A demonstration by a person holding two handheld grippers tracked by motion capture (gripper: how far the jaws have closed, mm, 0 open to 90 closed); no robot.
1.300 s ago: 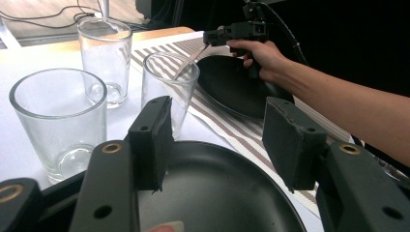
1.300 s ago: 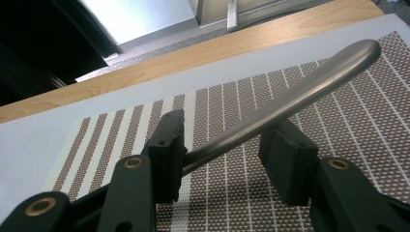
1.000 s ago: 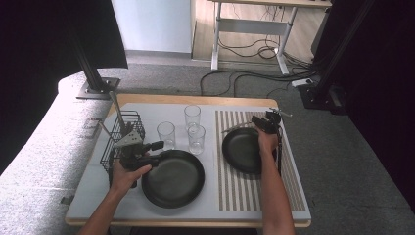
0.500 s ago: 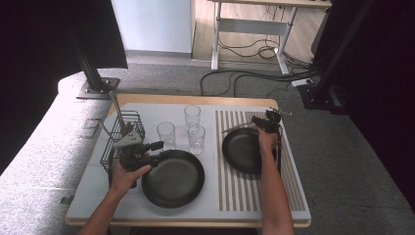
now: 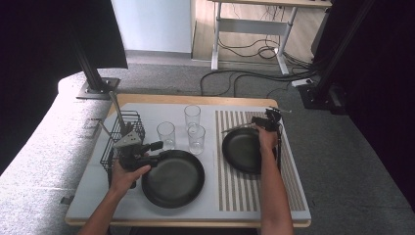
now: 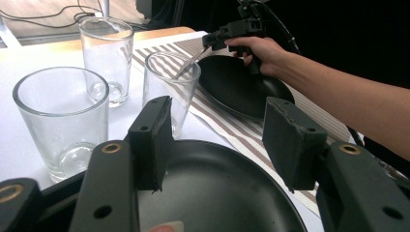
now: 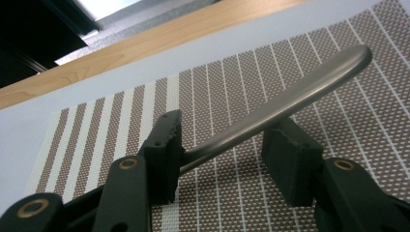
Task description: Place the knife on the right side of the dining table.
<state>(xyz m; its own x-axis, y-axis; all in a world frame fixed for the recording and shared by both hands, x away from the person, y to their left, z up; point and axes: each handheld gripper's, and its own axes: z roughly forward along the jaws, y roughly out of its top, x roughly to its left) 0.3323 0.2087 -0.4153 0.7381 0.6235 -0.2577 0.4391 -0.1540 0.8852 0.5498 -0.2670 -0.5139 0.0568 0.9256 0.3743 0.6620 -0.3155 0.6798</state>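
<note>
Plates sit on the surface in the high view: the big black plate (image 5: 172, 177) by the left tool (image 5: 151, 152), a smaller black plate (image 5: 243, 150) on the striped mat (image 5: 247, 191) under the right tool (image 5: 260, 123). In the left gripper view, the left tool (image 6: 217, 140) stands released above the big plate's rim, near three glasses (image 6: 63, 121). In the right gripper view, the right tool (image 7: 220, 159) is slack around a metal utensil handle (image 7: 290, 99), which touches one pad only.

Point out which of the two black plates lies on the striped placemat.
The smaller black plate, beside the right gripper, lies on the striped placemat. The larger black plate rests on the plain white surface.
</note>
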